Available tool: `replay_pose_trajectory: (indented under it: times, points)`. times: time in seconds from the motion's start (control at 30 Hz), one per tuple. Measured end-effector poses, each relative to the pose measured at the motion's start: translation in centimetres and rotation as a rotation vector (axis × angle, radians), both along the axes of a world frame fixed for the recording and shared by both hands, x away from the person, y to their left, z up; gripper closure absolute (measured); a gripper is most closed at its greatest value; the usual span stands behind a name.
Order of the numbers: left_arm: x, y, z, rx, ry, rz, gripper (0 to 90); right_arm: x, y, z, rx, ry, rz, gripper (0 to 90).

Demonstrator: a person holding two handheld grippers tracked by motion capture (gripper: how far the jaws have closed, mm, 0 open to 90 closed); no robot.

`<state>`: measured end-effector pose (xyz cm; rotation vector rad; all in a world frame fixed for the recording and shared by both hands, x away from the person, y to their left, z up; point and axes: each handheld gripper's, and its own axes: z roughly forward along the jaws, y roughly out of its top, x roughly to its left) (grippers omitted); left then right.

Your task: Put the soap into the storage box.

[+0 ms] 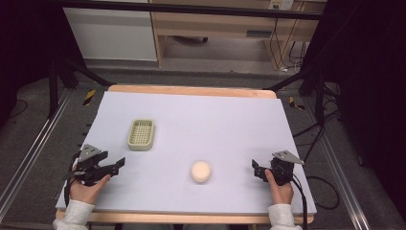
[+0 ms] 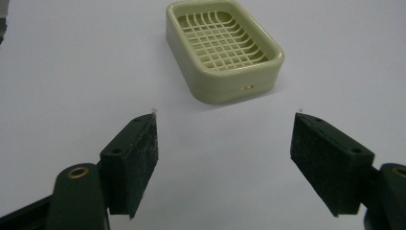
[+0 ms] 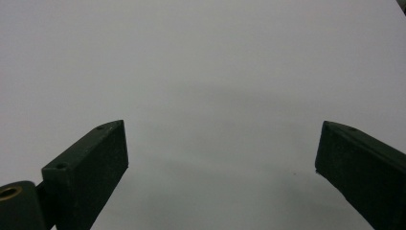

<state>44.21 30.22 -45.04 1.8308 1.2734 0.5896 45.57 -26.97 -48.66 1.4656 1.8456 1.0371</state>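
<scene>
- Pale table cover [image 1: 215,120] across the frame's middle.
- Wooden furniture [image 1: 210,24] along the top centre.
- White panel [image 1: 110,33] at upper left.
- Cables [image 1: 287,52] at upper right.

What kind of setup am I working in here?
Probably a lab recording station: a table under a plain sheet, dark curtains at the sides, loose cables on the floor, and just a soap dish and soap.

Dim, even overhead light; soft shadows, dark surroundings, slightly blurred views.
</scene>
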Motion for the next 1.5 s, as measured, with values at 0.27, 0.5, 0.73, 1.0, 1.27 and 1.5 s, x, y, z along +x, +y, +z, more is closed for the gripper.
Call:
replay_pose_trajectory:
  times: [0.27,0.5,0.73,1.0,1.27,1.5]
  points:
    - [-0.1,-0.3,0.3,-0.008,-0.006,-0.001,24.4,0.0,0.0,0.0,0.001,0.001,-0.001,4.5]
    - [0.0,-0.7,0.5,-0.005,-0.014,-0.01,24.5,0.1,0.0,0.0,0.0,0.007,0.0,4.5]
    - [0.2,-1.8,0.5,0.012,-0.011,-0.041,24.4,0.1,0.0,0.0,-0.001,0.006,0.0,4.5]
    - [0.3,-3.1,0.5,0.02,0.002,-0.082,24.1,0.1,0.0,0.0,-0.001,0.007,-0.001,4.5]
    - [0.4,-3.9,0.5,0.025,0.008,-0.098,23.8,0.1,0.0,0.0,-0.001,0.008,-0.001,4.5]
    - [0.4,-4.7,0.5,0.026,0.006,-0.111,23.4,0.1,0.0,0.0,-0.002,0.007,0.0,4.5]
